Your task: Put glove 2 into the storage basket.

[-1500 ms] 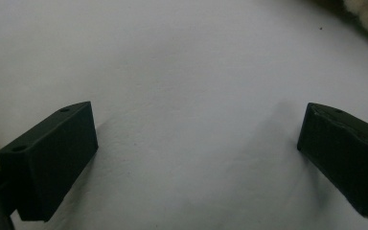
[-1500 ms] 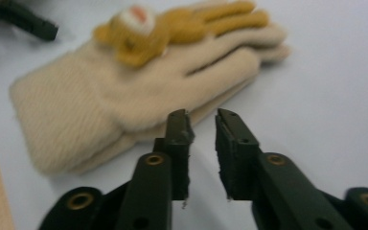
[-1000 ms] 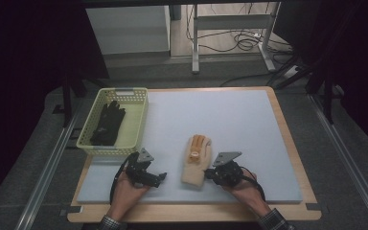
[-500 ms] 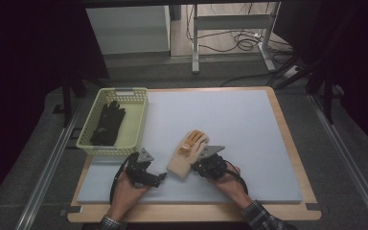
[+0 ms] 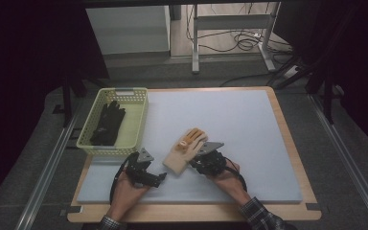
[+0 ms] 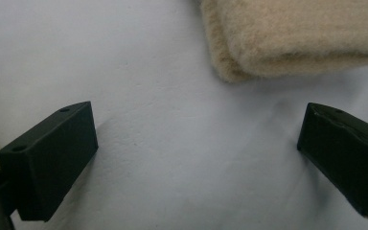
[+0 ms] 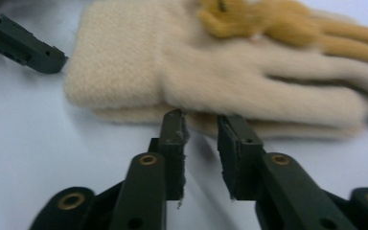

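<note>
Now my right tongs (image 7: 200,143) have just been opening and stand narrow with nothing between them, tips at the beige glove (image 5: 184,151) near the surface's (image 5: 249,124) six o'clock edge. Left tongs (image 6: 196,158) gape wide by its cuff. If I close too shallow, the fluffy pile may slip free; the basket (image 5: 136,120) sits at ten o'clock.

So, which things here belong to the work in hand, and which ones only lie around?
In the work:
- beige glove, on the mat
- right gripper, jaws just opened slightly, at the glove's edge
- left gripper, open, near the cuff

Lying around:
- yellow basket
- black gloves inside it
- cables on the floor behind the table
</note>
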Demonstrator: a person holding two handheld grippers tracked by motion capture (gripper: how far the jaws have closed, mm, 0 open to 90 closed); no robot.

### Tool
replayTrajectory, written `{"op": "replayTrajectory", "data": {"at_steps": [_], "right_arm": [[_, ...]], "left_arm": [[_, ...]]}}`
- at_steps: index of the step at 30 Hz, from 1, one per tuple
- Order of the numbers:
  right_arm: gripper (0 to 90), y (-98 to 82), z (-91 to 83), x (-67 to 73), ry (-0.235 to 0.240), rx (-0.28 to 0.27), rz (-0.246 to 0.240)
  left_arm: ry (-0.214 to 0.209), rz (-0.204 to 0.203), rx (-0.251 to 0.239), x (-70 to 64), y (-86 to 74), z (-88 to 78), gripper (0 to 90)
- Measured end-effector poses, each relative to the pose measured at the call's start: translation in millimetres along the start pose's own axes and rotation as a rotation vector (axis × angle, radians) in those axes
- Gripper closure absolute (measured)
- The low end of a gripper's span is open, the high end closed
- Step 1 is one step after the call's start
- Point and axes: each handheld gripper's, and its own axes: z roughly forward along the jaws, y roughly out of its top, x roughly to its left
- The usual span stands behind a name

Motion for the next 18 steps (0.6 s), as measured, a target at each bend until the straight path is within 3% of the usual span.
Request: {"op": "replayTrajectory", "data": {"at_steps": [4,18], "right_arm": [[61.5,-5.8,-15.1,-9.4,-0.032,-0.005,0.006],[26.8,-44.7,-57.2,-47.9,-0.131,-0.014,0.095]], "left_arm": [[0.001,0.001,0.001,0.1,0.0,0.0,0.4],[0.0,0.004,0.004,0.0,0.2,-0.1,0.3]]}}
